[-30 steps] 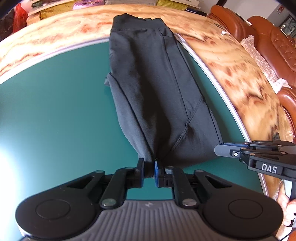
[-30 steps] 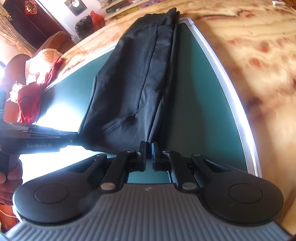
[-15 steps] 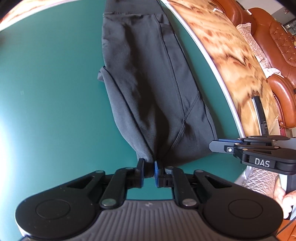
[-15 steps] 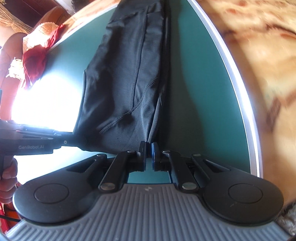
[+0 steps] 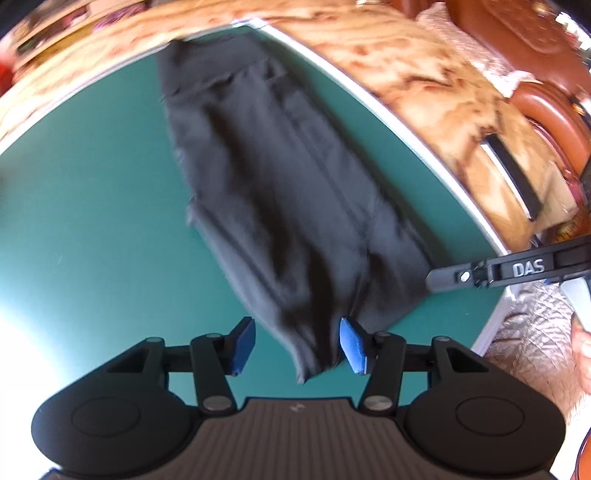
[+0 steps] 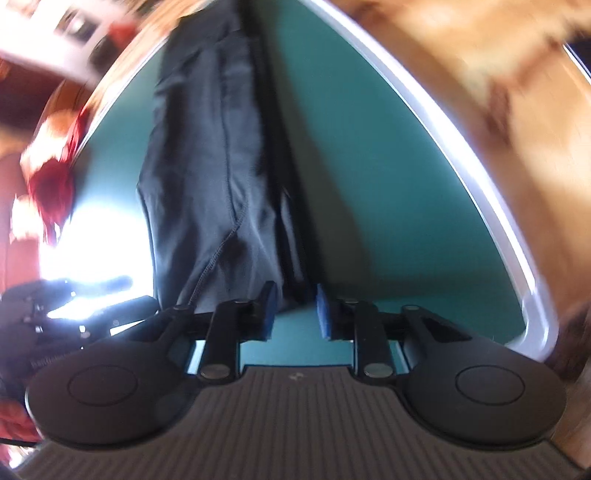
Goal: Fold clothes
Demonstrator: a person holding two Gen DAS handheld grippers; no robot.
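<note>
Both grippers have let go since half a second ago: the left gripper gapes wide, the right gripper stands parted. The long black folded trousers lie lengthwise on the green table surface, their near end between the spread fingers.

The pants are plain black, maybe charcoal where the light hits, with tone-on-tone stitching. They're on a flat teal-green mat with a thin silvery-white border. The table around it is glossy orange-tan with brown burl-like swirls. Both grippers are matte black with bright blue pads, and the right gripper has white "DAS" lettering. The sofa is reddish-brown leather.
</note>
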